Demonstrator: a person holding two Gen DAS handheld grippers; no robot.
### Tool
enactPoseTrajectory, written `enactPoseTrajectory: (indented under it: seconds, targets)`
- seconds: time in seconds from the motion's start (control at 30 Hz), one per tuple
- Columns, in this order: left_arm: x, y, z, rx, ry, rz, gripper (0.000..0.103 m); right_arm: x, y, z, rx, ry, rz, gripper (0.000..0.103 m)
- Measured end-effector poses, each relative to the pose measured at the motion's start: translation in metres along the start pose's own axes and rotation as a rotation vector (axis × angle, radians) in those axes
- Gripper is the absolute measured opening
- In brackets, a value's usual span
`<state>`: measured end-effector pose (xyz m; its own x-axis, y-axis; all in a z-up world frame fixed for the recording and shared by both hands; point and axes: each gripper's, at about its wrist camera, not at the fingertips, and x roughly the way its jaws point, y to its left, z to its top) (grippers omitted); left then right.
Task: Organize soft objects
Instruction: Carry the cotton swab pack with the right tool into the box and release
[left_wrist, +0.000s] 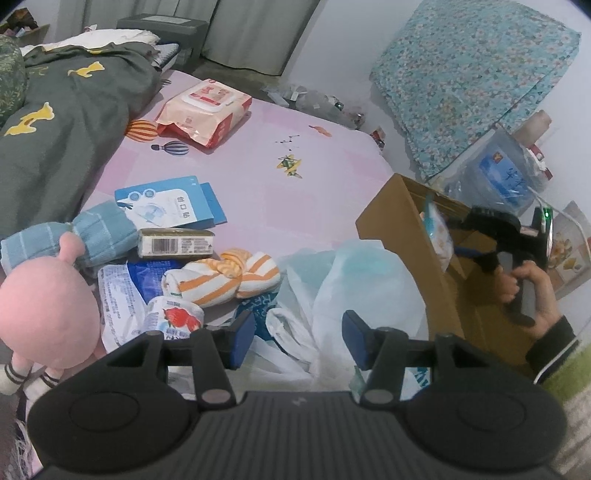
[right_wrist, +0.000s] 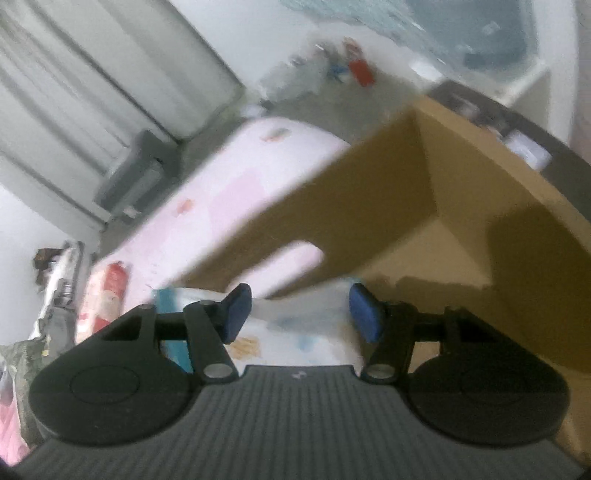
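Observation:
In the left wrist view my left gripper (left_wrist: 298, 339) is open, hanging over a crumpled white plastic bag (left_wrist: 351, 288) on the pink bed sheet (left_wrist: 258, 177). To its left lie an orange-striped cloth bundle (left_wrist: 225, 277), a rolled blue towel (left_wrist: 92, 236) and a pink plush toy (left_wrist: 40, 295). At the right a hand holds my right gripper (left_wrist: 452, 238) at the open cardboard box (left_wrist: 399, 229). In the blurred right wrist view the right gripper (right_wrist: 300, 314) is open, and a soft white printed packet (right_wrist: 295, 332) lies between its pads at the cardboard box (right_wrist: 369, 199).
A wet-wipes pack (left_wrist: 207, 107), a blue carton (left_wrist: 170, 203), a small barcoded box (left_wrist: 175, 242) and a strawberry-print packet (left_wrist: 173, 317) lie on the bed. A dark green quilt (left_wrist: 55, 129) covers the left. A water jug (left_wrist: 506, 173) and floral fabric (left_wrist: 472, 74) stand behind the box.

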<state>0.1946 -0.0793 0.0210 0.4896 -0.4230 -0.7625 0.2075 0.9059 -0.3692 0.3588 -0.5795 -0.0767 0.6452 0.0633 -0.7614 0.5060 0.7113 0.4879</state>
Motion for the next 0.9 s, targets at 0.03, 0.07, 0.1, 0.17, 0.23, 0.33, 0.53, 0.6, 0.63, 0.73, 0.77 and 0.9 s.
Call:
enactPoseTrajectory:
  seconds: [0.03,0.07,0.1,0.17,0.23,0.33,0.53,0.6,0.63,0.73,0.77,0.9]
  targets:
    - [0.001,0.000,0.000,-0.001,0.002,0.000,0.054,0.003,-0.006,-0.002,0.021,0.031,-0.021,0.062]
    - [0.002,0.001,0.000,-0.003,0.004,-0.004,0.054,0.004,-0.012,-0.005,0.043,0.056,-0.035,0.062]
    - [0.003,0.002,0.000,-0.004,0.007,-0.008,0.054,0.004,-0.018,-0.009,0.068,0.077,-0.051,0.062]
    - [0.005,0.002,0.000,-0.003,0.014,-0.011,0.054,0.002,-0.028,-0.018,0.099,0.108,-0.061,0.063]
    - [0.008,0.003,-0.001,-0.003,0.022,-0.011,0.054,-0.003,-0.031,-0.023,0.087,0.105,-0.048,0.064]
    - [0.009,0.004,-0.001,-0.011,0.028,-0.012,0.054,-0.008,-0.035,-0.027,0.132,0.103,0.008,0.073]
    - [0.005,0.006,-0.002,-0.021,0.017,-0.012,0.056,-0.003,-0.049,-0.043,0.434,0.180,0.130,0.074]
    - [0.004,0.007,-0.002,-0.023,0.016,-0.011,0.056,-0.003,-0.048,-0.051,0.462,0.185,0.147,0.074]
    - [0.004,0.007,-0.002,-0.024,0.016,-0.010,0.056,-0.003,-0.045,-0.054,0.466,0.185,0.156,0.074]
    - [0.003,0.007,-0.004,-0.027,0.017,-0.012,0.056,0.002,-0.041,-0.058,0.502,0.187,0.178,0.075]
    - [0.002,0.007,-0.004,-0.025,0.016,-0.013,0.056,0.003,-0.037,-0.057,0.518,0.189,0.189,0.075]
    - [-0.001,0.007,-0.005,-0.022,0.009,-0.011,0.056,0.015,-0.033,-0.056,0.571,0.194,0.207,0.075]
